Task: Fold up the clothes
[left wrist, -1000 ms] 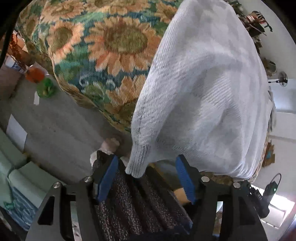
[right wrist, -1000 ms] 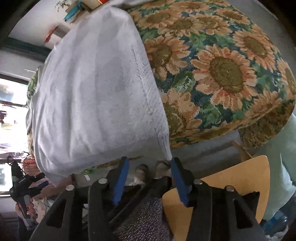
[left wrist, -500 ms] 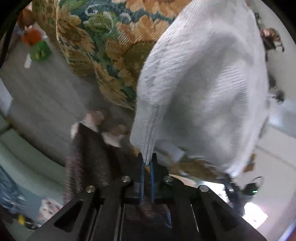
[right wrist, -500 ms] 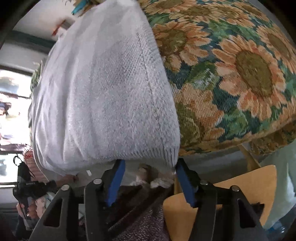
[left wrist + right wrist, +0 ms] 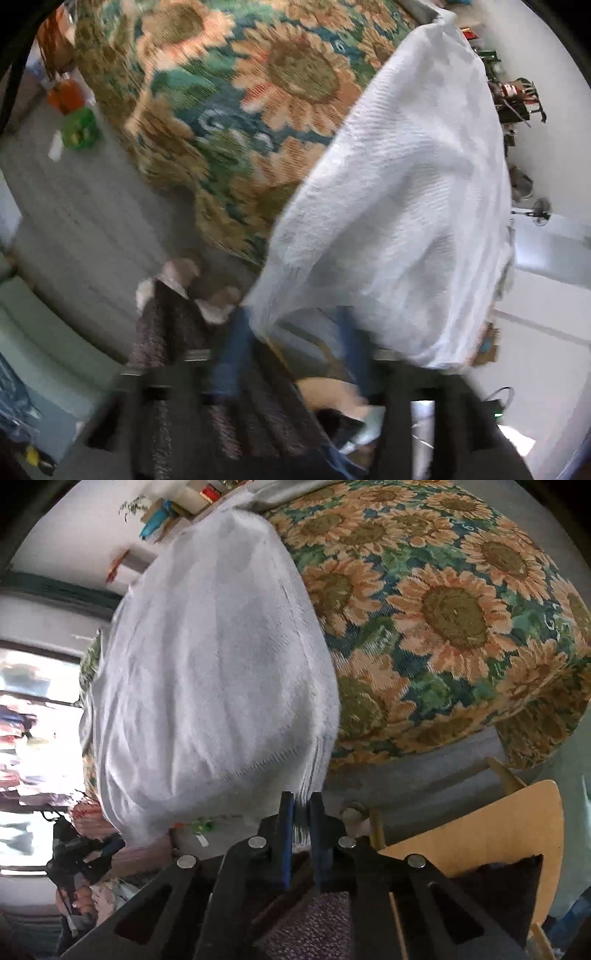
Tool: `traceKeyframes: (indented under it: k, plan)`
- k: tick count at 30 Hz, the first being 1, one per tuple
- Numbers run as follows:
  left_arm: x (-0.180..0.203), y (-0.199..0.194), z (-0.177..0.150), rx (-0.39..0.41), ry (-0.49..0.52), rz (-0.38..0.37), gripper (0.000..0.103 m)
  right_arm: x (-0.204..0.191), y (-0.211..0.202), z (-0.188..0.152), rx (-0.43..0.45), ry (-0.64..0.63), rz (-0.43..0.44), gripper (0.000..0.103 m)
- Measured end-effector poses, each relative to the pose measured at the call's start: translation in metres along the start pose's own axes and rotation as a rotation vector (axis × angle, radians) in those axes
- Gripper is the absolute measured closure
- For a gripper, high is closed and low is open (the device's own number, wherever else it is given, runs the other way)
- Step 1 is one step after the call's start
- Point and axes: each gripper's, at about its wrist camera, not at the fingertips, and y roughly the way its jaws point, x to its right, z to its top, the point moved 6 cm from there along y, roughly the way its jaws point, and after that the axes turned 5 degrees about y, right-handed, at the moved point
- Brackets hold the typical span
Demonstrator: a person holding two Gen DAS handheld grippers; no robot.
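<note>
Now the right gripper (image 5: 302, 808) pinches the sweater (image 5: 221, 686) hem.

White knitted sweater (image 5: 214, 672) draped over the sunflower-patterned cover (image 5: 443, 620), ribbed hem corner lifted off its edge

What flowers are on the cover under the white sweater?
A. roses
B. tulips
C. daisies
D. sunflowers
D: the cover beneath the white sweater shows big orange-petalled sunflowers with brown centres and green leaves.
</note>
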Motion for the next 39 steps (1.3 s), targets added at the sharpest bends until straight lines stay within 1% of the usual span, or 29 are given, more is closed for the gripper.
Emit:
traceKeyframes:
  k: [1,2,3,6,7,10,11,12,13,14,15,16,17,18,21,22,25,27,28,29,30,31,32,33,34,36,37,39]
  plan:
    - [-0.003,-0.002,0.001,0.026,0.011,0.015,0.034,0.001,0.001,-0.001,-0.009,-0.005,-0.015,0.081]
    - [-0.005,-0.001,0.002,0.035,0.007,0.013,0.034,0.001,0.002,-0.003,-0.016,-0.009,-0.028,0.063]
    - [-0.007,-0.001,0.003,0.044,0.003,0.010,0.034,0.000,0.004,-0.006,-0.022,-0.014,-0.041,0.051]
    - [-0.013,0.011,0.015,0.061,0.017,0.004,0.034,-0.003,0.006,-0.005,-0.031,0.000,-0.055,0.051]
    - [-0.012,0.017,0.018,0.052,0.029,-0.010,0.034,-0.004,0.006,-0.004,-0.036,0.003,-0.061,0.051]
    - [-0.007,0.019,0.021,0.048,0.076,-0.061,0.034,-0.006,0.006,-0.002,-0.047,0.003,-0.083,0.050]
    - [-0.006,0.019,0.021,0.048,0.091,-0.075,0.034,-0.007,0.005,-0.001,-0.047,-0.002,-0.094,0.048]
    - [-0.005,0.019,0.020,0.048,0.107,-0.089,0.039,-0.003,0.003,-0.003,-0.049,-0.007,-0.100,0.043]
    - [-0.003,0.022,0.018,0.038,0.102,-0.110,0.045,0.003,0.000,-0.005,-0.052,-0.011,-0.106,0.042]
    - [-0.002,0.025,0.015,0.027,0.096,-0.131,0.059,0.004,0.000,-0.006,-0.056,-0.015,-0.111,0.039]
    - [0.003,0.025,0.013,0.016,0.093,-0.143,0.078,0.003,0.001,-0.005,-0.061,-0.018,-0.116,0.038]
    - [0.008,0.028,0.009,0.005,0.106,-0.126,0.090,0.003,0.002,-0.005,-0.065,-0.021,-0.126,0.038]
    - [0.012,0.029,0.007,0.005,0.110,-0.113,0.098,0.002,0.003,-0.004,-0.064,-0.025,-0.130,0.038]
    - [0.016,0.029,0.005,0.006,0.114,-0.101,0.098,0.000,0.005,-0.003,-0.062,-0.029,-0.133,0.036]
    - [0.022,0.034,-0.002,0.002,0.082,-0.173,0.098,-0.003,0.006,0.002,-0.043,-0.043,-0.136,0.031]
    - [0.025,0.031,0.000,0.001,0.071,-0.185,0.098,-0.004,0.008,0.005,-0.035,-0.047,-0.135,0.030]
    - [0.028,0.036,-0.005,-0.019,0.068,-0.170,0.098,-0.004,0.016,0.014,-0.027,-0.048,-0.118,0.028]
    - [0.037,0.027,-0.003,-0.050,0.080,-0.132,0.098,-0.004,0.025,0.019,-0.033,-0.032,-0.085,0.029]
    - [0.042,0.022,-0.001,-0.070,0.089,-0.109,0.098,-0.006,0.028,0.020,-0.038,-0.028,-0.066,0.033]
    - [0.042,0.022,-0.002,-0.087,0.103,-0.087,0.098,-0.008,0.031,0.021,-0.044,-0.025,-0.048,0.044]
    - [0.041,0.022,-0.003,-0.103,0.117,-0.066,0.098,-0.012,0.034,0.020,-0.065,-0.018,-0.008,0.067]
    - [0.040,0.022,-0.004,-0.120,0.131,-0.046,0.098,-0.015,0.034,0.019,-0.072,-0.014,0.010,0.075]
    - [0.039,0.019,-0.004,-0.134,0.120,-0.048,0.098,-0.017,0.035,0.018,-0.076,-0.012,0.021,0.089]
    - [0.038,0.017,-0.003,-0.148,0.109,-0.050,0.098,-0.020,0.033,0.016,-0.077,-0.012,0.022,0.094]
    - [0.037,0.014,-0.003,-0.162,0.098,-0.053,0.098,-0.023,0.028,0.013,-0.077,0.002,0.024,0.094]
    - [0.036,0.005,-0.005,-0.164,0.107,-0.036,0.098,-0.033,0.007,0.010,-0.047,0.030,0.034,0.095]
    - [0.036,0.000,-0.006,-0.164,0.112,-0.027,0.098,-0.039,-0.011,0.009,-0.017,0.035,0.051,0.095]
    - [0.032,-0.004,-0.010,-0.167,0.107,-0.018,0.098,-0.046,-0.040,0.007,0.018,0.028,0.043,0.095]
